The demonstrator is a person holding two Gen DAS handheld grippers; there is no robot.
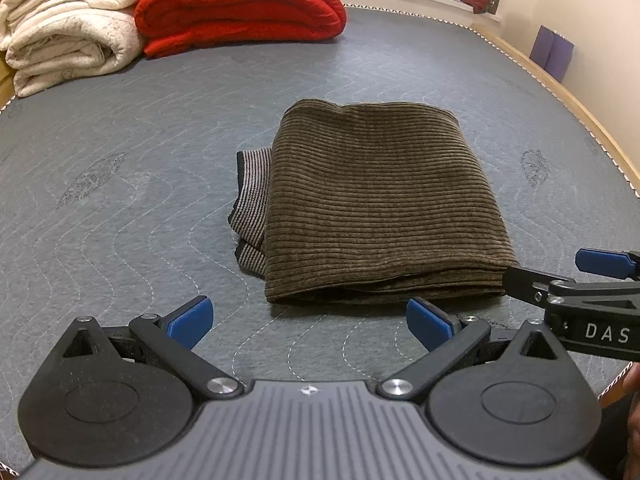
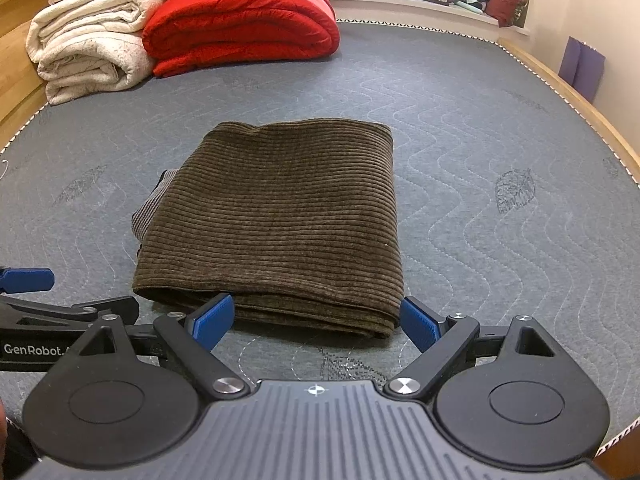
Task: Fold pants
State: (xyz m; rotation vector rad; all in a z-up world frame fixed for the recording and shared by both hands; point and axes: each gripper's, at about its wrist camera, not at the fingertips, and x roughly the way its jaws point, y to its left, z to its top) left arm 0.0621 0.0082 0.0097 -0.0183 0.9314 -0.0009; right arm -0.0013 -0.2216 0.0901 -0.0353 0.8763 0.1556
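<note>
Here, from the left wrist, we see our left gripper (image 1: 308,322) with fingers spread wide and empty, just short of the folded brown corduroy pants (image 1: 376,204) on the grey mattress (image 1: 120,184). From the right wrist, our right gripper (image 2: 316,322) is likewise spread, at the pants' near edge.
</note>
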